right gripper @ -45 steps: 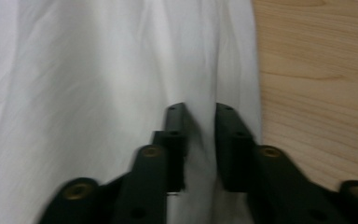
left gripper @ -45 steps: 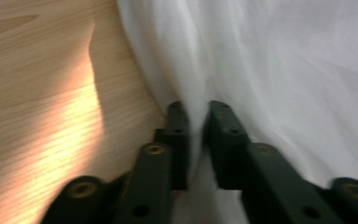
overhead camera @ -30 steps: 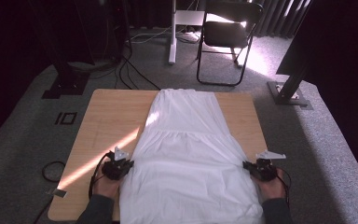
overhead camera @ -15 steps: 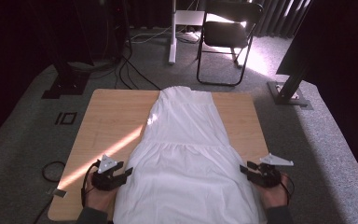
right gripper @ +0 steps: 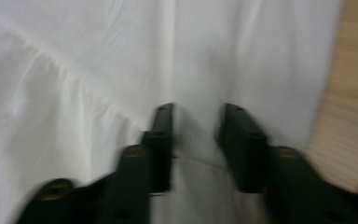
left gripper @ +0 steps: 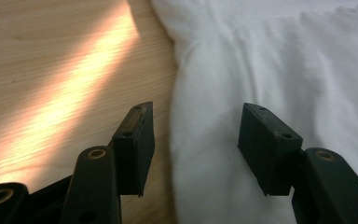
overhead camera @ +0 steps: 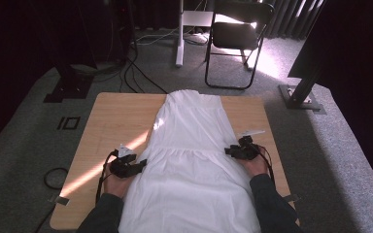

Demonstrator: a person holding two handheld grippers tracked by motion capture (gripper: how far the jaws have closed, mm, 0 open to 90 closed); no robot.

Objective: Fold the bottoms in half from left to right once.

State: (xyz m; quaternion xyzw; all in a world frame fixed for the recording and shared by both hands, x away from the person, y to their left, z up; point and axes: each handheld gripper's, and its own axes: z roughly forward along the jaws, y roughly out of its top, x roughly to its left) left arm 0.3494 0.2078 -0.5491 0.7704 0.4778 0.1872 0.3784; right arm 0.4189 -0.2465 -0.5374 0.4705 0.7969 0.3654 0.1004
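Right gripper seen from behind its own two black fingers, rising from the bottom edge, picture motion-blurred. Fingers stand apart with a gap between them; the jaws have just been closing, and a strip of white garment lies in the gap, with a faint seam line crossing it. Pads not clearly pressing on the cloth. White garment covers most of the frame, with a gathered seam running diagonally at the left, soft vertical folds above the fingers. Garment edge runs down the right side; beyond it bare wooden surface, light wood grain. The right-hand finger sits near that edge, over cloth.
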